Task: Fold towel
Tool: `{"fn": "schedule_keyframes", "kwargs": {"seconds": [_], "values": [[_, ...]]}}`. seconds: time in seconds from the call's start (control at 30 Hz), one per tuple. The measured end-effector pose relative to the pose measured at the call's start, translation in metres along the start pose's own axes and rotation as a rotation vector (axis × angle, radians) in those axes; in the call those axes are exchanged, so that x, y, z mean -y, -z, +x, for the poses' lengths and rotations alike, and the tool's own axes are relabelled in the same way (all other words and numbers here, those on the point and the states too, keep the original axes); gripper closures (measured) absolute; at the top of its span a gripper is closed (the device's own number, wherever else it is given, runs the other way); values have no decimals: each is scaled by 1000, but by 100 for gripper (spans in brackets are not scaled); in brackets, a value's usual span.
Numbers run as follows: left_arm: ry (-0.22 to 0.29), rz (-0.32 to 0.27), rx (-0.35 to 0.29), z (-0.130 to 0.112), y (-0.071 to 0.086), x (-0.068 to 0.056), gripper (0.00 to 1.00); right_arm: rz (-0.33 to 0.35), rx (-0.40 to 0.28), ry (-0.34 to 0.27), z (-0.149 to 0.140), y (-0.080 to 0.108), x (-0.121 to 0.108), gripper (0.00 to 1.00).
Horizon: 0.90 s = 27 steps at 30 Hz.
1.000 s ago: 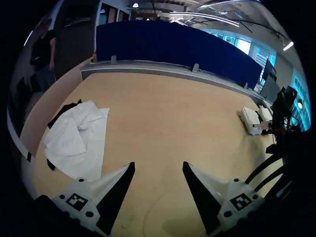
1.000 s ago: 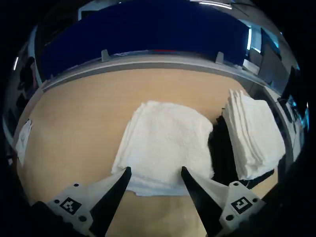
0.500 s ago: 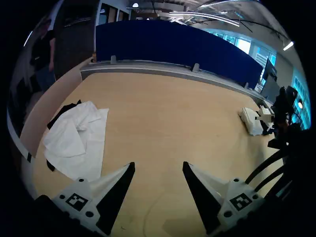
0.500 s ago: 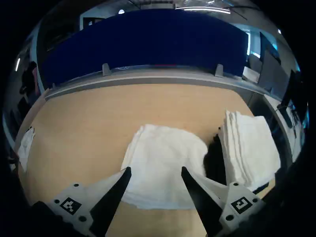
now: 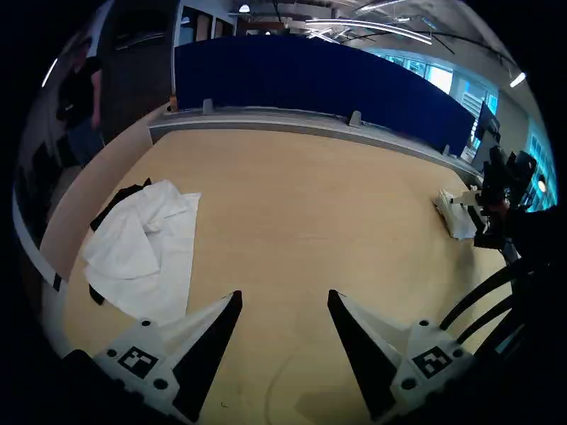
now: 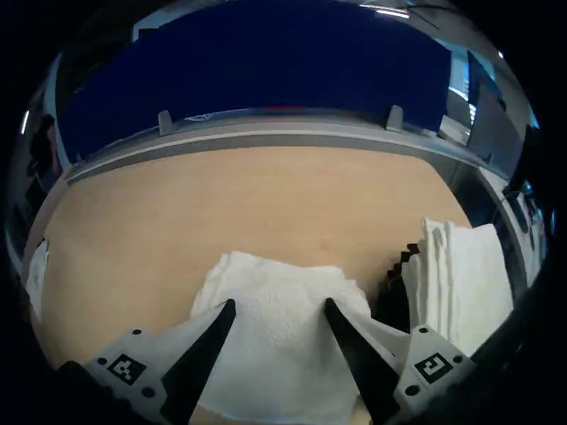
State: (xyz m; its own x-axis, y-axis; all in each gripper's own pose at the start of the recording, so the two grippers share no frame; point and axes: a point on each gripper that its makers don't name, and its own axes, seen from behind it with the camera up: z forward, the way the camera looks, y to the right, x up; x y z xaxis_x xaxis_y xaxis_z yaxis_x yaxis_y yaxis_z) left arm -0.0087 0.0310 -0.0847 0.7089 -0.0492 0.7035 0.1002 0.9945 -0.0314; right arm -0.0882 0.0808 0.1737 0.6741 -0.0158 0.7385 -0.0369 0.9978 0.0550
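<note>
Right hand-held gripper (image 6: 278, 303) spread over folded towel (image 6: 276, 358) — left hand-held gripper (image 5: 284, 293) spread near crumpled towel (image 5: 145, 248)

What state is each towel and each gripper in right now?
Crumpled white cloth towel: unfolded, bunched up.
Square white terry towel: folded flat.
Stack of white towels: folded, piled neatly.
Left gripper: jaws open, empty.
Right gripper: jaws open above the square towel.

A thick white folded towel (image 6: 283, 340) lies flat on the table (image 6: 248, 191), roughly square. Just beside it sits a neat stack of folded towels (image 6: 464, 283). Well apart, a crumpled towel (image 5: 145, 248) lies loosely spread near the table's edge.
</note>
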Motion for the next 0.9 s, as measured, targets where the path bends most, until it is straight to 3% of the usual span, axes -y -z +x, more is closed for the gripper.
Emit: {"fn": "schedule_keyframes", "kwargs": {"seconds": [0.17,0.4,0.67,0.9], "values": [[3,-1,-5,3,1,-1,11,10,-8,-1,7,3,1,1],[-5,-7,-17,10,0,0,11,27,-100,-8,39,37,6,2],[-3,-18,-38,19,1,2,11,48,-245,-60,71,101,21,2],[-1,-25,-65,28,5,7,11,58,-365,-71,75,168,40,2]]}}
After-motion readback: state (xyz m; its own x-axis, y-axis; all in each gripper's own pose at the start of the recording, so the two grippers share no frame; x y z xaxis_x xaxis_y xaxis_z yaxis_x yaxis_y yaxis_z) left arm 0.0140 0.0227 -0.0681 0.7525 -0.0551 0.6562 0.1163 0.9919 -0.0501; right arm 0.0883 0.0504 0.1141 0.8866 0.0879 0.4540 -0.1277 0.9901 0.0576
